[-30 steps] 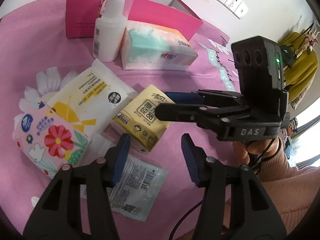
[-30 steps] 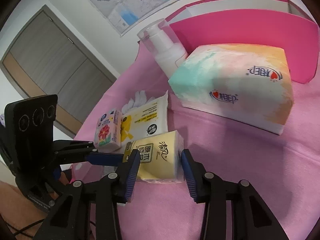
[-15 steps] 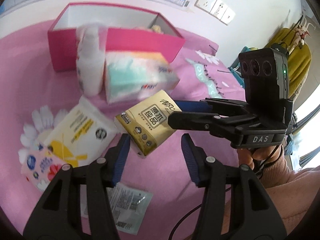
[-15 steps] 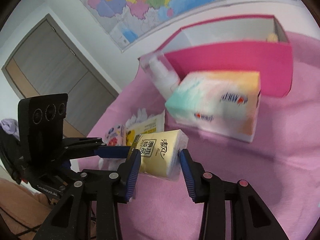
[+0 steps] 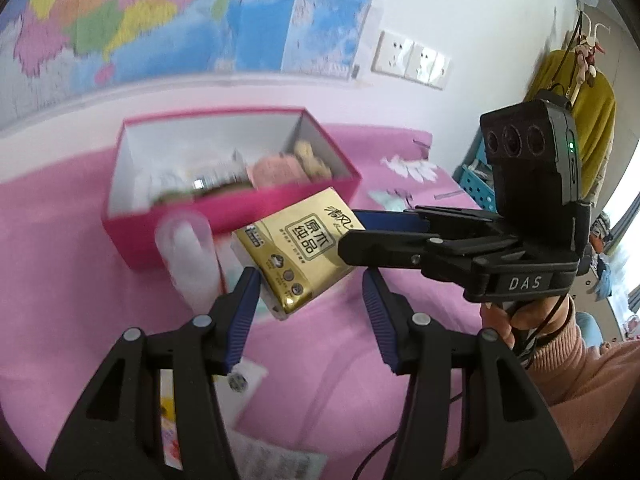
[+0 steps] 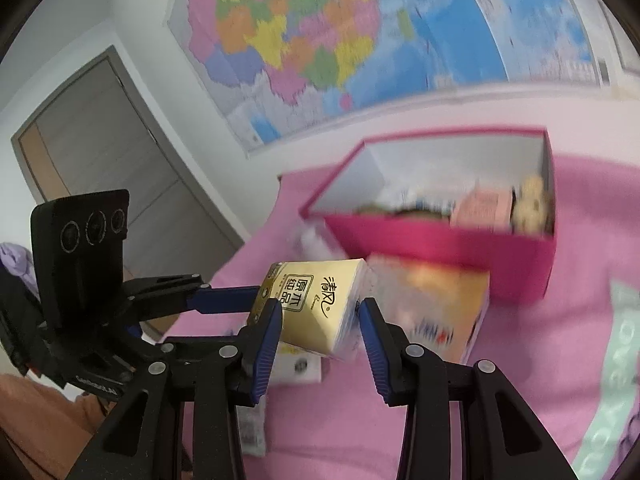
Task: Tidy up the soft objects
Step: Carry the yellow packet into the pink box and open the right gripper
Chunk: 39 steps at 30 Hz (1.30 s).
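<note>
A yellow tissue pack [image 6: 320, 300] hangs in the air above the pink cloth, with my right gripper [image 6: 320, 312] shut on its two sides. In the left wrist view the same pack [image 5: 300, 244] shows tilted in front of the pink box [image 5: 132, 236], held from the right by the right gripper [image 5: 352, 232]. My left gripper [image 5: 310, 284] is open, its tips close to the pack's near end but not pressing it. The pink box [image 6: 440, 248] stands open behind, with a pink soft item [image 5: 276, 168] and other things inside.
A blurred white pump bottle [image 5: 188, 256] and a large pastel tissue pack [image 6: 440, 300] stand just in front of the box. Flat packets [image 5: 276, 460] lie on the pink cloth [image 5: 60, 300] below my left gripper. A map covers the wall behind.
Both grippers have risen, and the yellow pack has left the cloth in the right gripper. The views have tilted up, so the box's inside and the wall map show.
</note>
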{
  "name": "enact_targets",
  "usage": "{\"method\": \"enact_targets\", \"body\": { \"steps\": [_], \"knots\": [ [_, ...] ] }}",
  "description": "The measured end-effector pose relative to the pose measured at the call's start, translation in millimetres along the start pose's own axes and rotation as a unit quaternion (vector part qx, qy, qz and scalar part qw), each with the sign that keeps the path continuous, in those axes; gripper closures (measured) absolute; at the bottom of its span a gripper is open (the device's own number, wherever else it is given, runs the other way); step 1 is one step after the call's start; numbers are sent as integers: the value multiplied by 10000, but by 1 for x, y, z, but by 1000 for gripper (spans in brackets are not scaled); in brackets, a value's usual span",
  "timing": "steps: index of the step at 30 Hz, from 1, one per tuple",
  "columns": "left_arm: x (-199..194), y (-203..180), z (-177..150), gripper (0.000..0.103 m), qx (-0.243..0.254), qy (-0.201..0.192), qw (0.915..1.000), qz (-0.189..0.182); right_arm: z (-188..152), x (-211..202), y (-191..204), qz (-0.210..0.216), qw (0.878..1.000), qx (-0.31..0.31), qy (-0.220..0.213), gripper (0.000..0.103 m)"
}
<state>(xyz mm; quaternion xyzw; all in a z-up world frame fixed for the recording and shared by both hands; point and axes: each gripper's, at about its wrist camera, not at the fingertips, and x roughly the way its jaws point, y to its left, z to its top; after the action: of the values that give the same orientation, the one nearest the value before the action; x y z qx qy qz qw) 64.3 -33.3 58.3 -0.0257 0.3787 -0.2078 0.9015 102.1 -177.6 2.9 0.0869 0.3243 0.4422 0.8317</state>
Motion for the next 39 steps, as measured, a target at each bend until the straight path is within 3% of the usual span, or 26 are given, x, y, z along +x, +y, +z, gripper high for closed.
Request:
{"method": "enact_targets", "body": {
  "steps": [7, 17, 36, 39],
  "knots": [
    [-2, 17, 37, 48, -26, -188, 9997, 153, 45, 5, -1, 47, 9996, -75, -281, 62],
    [17, 61, 72, 48, -204, -96, 9986, 484, 89, 39, -10, 75, 9992, 54, -398, 64],
    [83, 125, 90, 48, -483, 543, 9918, 1047, 118, 137, -55, -159, 9971, 737, 42, 64],
    [85, 133, 90, 48, -680, 580, 9900, 1093, 121, 149, -60, -182, 9966, 797, 103, 60]
  ]
}}
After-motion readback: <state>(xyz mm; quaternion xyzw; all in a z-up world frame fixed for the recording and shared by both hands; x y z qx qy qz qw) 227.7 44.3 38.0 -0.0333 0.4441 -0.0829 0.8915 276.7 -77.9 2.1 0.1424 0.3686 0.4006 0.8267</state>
